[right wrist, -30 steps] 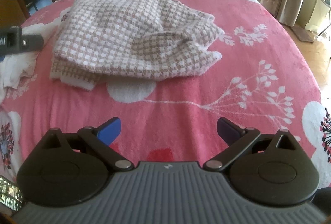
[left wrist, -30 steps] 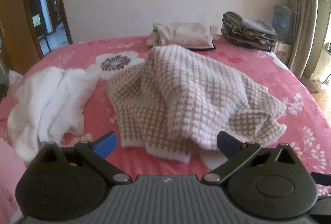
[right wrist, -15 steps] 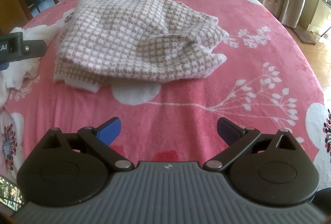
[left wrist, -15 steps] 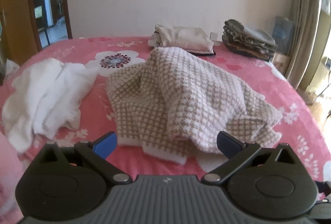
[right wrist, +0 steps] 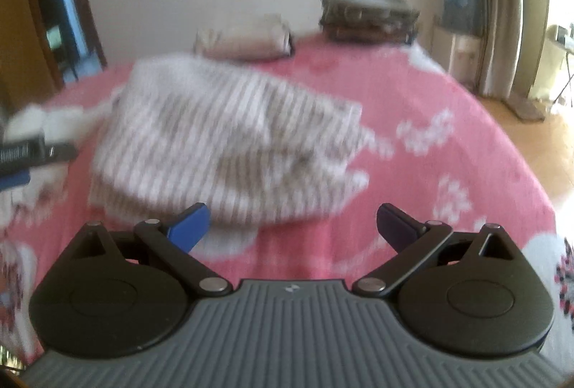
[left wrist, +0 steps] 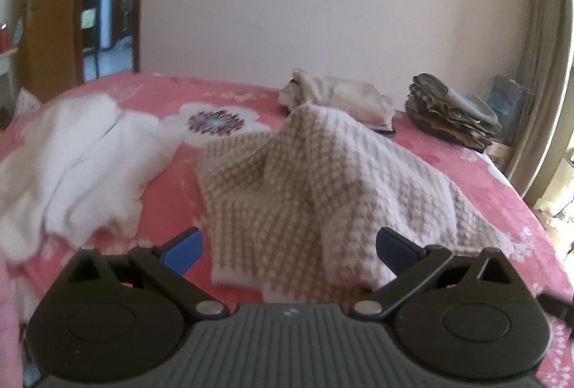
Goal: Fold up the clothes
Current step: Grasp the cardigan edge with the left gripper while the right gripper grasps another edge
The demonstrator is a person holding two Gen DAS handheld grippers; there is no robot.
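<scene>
A beige-and-white checked garment (left wrist: 323,187) lies crumpled in the middle of the pink floral bed (left wrist: 172,180); its near hem sits between my left gripper's (left wrist: 288,248) open fingers without being pinched. The right wrist view is blurred and shows the same garment (right wrist: 222,151) just beyond my right gripper (right wrist: 292,225), which is open and holds nothing. The left gripper's side (right wrist: 36,151) pokes in at that view's left edge. A crumpled white garment (left wrist: 71,169) lies to the left of the checked one.
A folded cream pile (left wrist: 340,97) and a folded grey-brown stack (left wrist: 452,108) sit at the bed's far edge by the wall. A doorway (left wrist: 104,4) opens at the left. Curtains (left wrist: 545,65) and wooden floor (right wrist: 538,137) lie to the right of the bed.
Both grippers have dropped lower and moved in toward the checked garment, with the views tilting up to show more wall. Both stay open; the clothes have not moved.
</scene>
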